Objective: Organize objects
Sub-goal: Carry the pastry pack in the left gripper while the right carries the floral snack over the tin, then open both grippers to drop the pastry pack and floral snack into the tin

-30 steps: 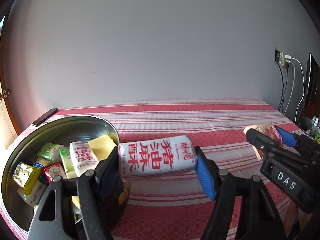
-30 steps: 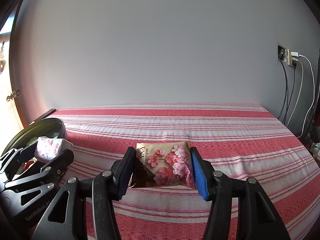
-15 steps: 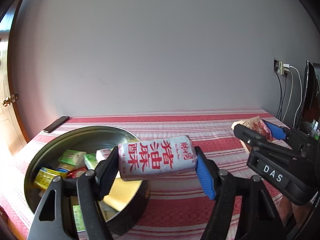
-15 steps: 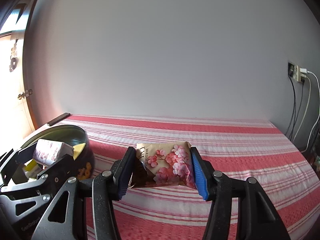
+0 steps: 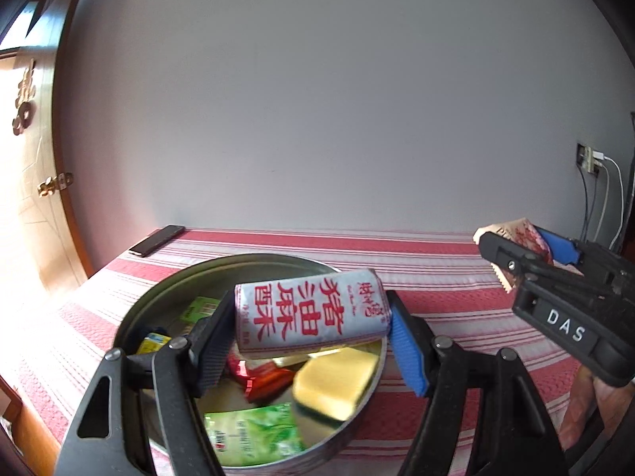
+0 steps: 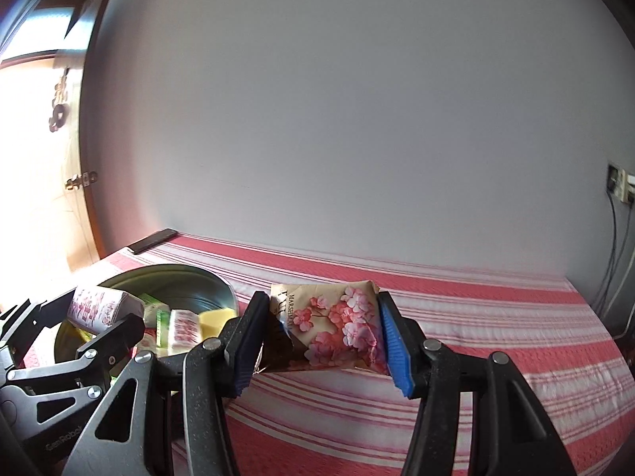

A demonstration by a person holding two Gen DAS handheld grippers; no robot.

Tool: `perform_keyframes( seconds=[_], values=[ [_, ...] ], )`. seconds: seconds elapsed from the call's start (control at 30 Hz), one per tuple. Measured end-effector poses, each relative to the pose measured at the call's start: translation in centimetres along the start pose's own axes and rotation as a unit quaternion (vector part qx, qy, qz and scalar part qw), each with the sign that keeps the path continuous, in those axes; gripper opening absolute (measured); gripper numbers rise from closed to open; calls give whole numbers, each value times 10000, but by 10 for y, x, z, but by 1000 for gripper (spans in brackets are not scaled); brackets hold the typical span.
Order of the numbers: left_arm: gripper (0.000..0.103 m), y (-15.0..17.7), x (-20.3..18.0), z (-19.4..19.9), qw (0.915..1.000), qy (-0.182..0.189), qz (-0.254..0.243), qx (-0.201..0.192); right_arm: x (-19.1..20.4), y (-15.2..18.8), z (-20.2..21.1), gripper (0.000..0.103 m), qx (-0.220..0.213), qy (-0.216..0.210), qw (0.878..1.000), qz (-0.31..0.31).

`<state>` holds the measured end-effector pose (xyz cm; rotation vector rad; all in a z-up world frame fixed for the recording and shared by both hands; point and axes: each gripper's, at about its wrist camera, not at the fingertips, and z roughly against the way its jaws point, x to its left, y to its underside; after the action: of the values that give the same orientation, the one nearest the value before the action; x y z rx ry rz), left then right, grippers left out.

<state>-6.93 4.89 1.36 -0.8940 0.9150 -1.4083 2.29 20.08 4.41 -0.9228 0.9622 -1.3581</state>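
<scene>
Change: over the past second the left gripper (image 5: 309, 341) has carried its packet from beside the tin to directly above it; a second ago the packet hung over the striped cloth at the tin's right edge. The right gripper (image 6: 317, 341) has kept its packet off the cloth throughout and come closer to the tin.

Left gripper: jaws clamped on the two short ends of a white rectangular snack packet with large red Chinese characters (image 5: 311, 319), held in the air over the round silver metal tin (image 5: 158, 297).

Packet axis: long axis runs left to right across the jaws, right end tipped slightly up; printed face turned toward the camera.

Right gripper: jaws clamped on the sides of a beige foil pouch printed with pink blossoms (image 6: 327, 327), long axis crosswise between the fingers, above the red-and-white striped cloth (image 6: 496, 337) and just right of the tin.

Tin contents: a yellow sponge block (image 5: 335, 382), a green tea sachet (image 5: 252, 434), a red wrapper (image 5: 264, 377) and other small packets.

Background: a flat black phone (image 5: 156, 240) lies at the cloth's far left corner by the grey wall.
</scene>
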Motion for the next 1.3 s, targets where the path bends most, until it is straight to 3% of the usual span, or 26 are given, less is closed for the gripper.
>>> perform_keyframes(
  seconds=[0.53, 1.3],
  values=[
    [72, 2, 49, -10, 9981, -499, 255, 252, 60, -18, -22, 57, -23, -446, 9983, 362],
    [72, 19, 71, -44, 9953, -586, 226, 741, 126, -14, -83, 57, 568, -729, 9937, 630]
  ],
)
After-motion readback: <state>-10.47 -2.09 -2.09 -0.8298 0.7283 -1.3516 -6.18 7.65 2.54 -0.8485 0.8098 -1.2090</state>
